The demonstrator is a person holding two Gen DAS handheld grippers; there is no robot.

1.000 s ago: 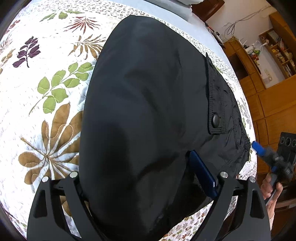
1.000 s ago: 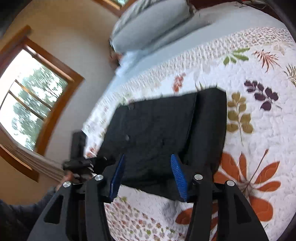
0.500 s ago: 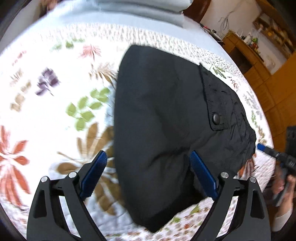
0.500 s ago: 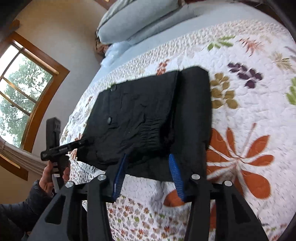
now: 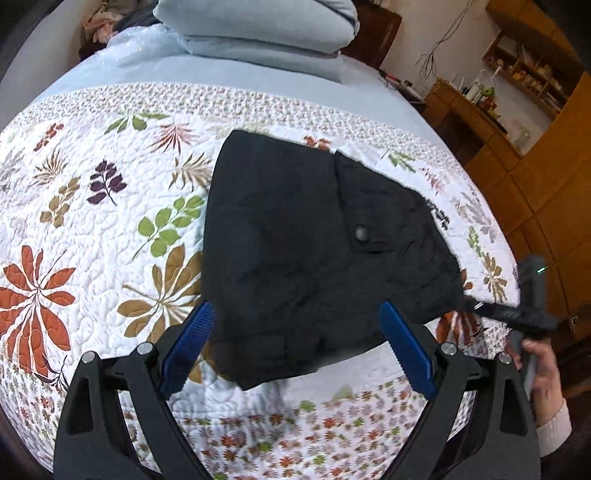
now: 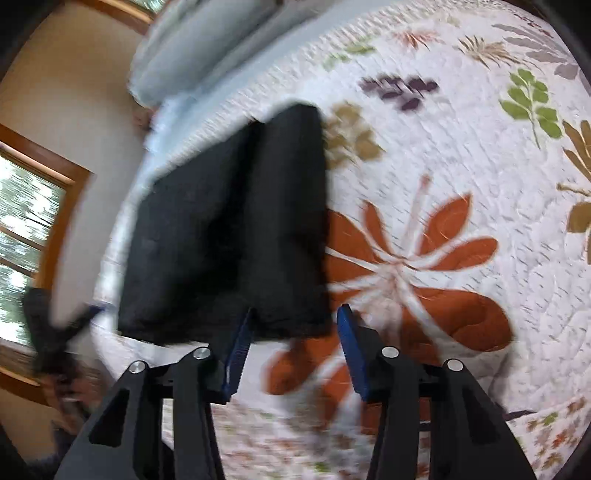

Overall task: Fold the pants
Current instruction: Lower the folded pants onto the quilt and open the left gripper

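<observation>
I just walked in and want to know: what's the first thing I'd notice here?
The black pants, folded into a chunky bundle, lie in the middle of a white leafy quilt on the bed. The left hand-held gripper hangs open over their near edge, its blue pads apart. Grey pillows sit at the far end.

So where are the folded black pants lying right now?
The folded black pants lie flat on the white leaf-patterned quilt, near the bed's front edge, just ahead of the left gripper; the grey pillows sit far behind them.
</observation>
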